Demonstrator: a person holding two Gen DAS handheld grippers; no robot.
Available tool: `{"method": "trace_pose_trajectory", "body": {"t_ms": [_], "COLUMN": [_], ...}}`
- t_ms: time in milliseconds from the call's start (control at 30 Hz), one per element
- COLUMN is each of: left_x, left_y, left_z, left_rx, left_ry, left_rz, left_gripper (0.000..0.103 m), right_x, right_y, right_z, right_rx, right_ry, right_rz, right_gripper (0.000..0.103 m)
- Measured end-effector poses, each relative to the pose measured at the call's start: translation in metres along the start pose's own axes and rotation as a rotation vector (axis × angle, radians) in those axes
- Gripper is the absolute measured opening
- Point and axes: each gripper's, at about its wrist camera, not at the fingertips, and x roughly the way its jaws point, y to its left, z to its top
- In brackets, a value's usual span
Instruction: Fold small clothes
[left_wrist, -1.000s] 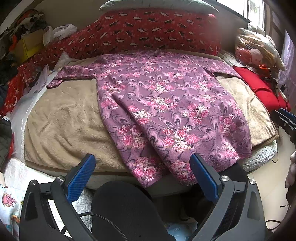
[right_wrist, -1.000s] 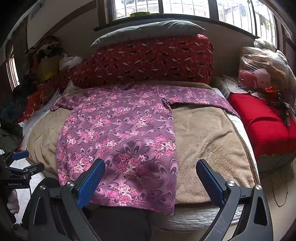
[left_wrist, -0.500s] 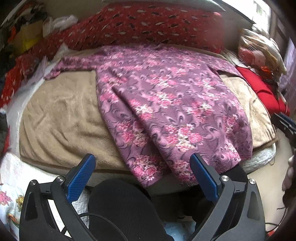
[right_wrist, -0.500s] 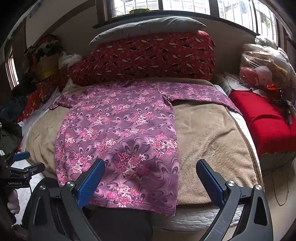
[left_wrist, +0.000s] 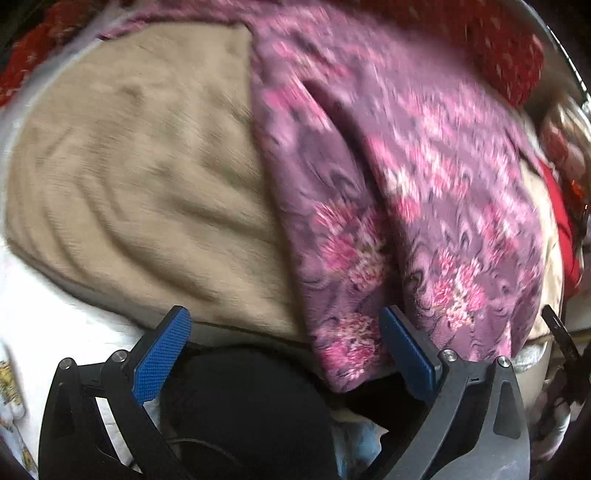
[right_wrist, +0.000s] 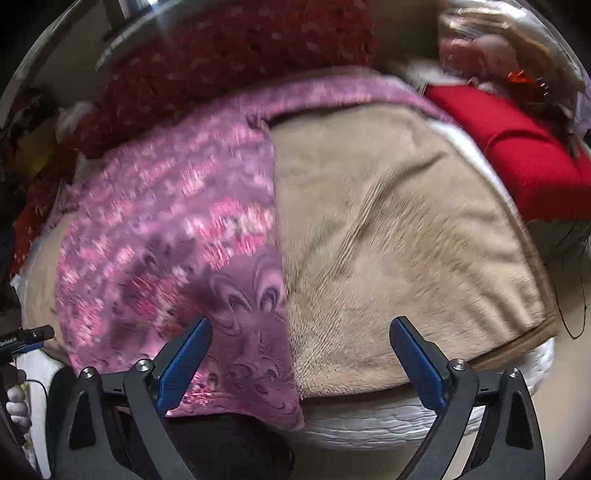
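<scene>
While both views are being blurred by motion, a purple garment with pink flowers (left_wrist: 424, 192) is being seen spread over a beige blanket (left_wrist: 140, 177) on the bed, with its lower hem being draped over the near edge of the white mattress (right_wrist: 388, 424). From the left wrist camera, the left gripper (left_wrist: 284, 354) is being held wide apart, with its blue pads (left_wrist: 162, 354) gripping nothing; the left pad is being shown over the blanket edge, while the right pad is being placed just beside the hanging hem of the garment, and contact cannot be told because of the blur. From the right wrist camera, the right gripper (right_wrist: 301, 363) is also being kept fully spread and empty, its left pad being seen in front of the lower corner of the garment (right_wrist: 177, 236) and its right pad over the bare blanket (right_wrist: 406, 240). A red patterned bolster (right_wrist: 229, 62) is lying behind the garment at the far side of the bed, and a bright red cushion (right_wrist: 517, 147) is being seen at the right of the blanket. A black rounded shape (left_wrist: 243, 413) is being shown below the mattress edge between the left gripper's fingers
</scene>
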Motion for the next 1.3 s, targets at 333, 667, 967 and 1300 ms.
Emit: {"method": "trace_pose_trajectory", "body": {"t_ms": [333, 667, 967, 1300], "left_x": [-0.013, -0.072, -0.025, -0.012], "left_y": [0.012, 0.07, 0.077, 0.063], "left_z": [0.007, -0.003, -0.031, -0.025], "left_rx": [-0.065, -0.131, -0.14, -0.14], "left_ry": [0.086, 0.026, 0.12, 0.116], "left_rz": [-0.176, -0.229, -0.334, -0.335], "left_gripper": [0.004, 0.002, 0.041, 0.0], "right_x": [-0.02, -0.091, -0.032, -0.001], "right_y": [0.011, -0.054, -0.047, -0.04], "right_z": [0.007, 0.029, 0.007, -0.012], "right_rx": [-0.058, 0.182, 0.187, 0.187], "right_ry": [0.02, -0.147, 0.054, 0.121], "right_rz": [0.275, 0.408, 0.246, 0.346], "right_gripper": [0.005, 0.002, 0.012, 0.003]}}
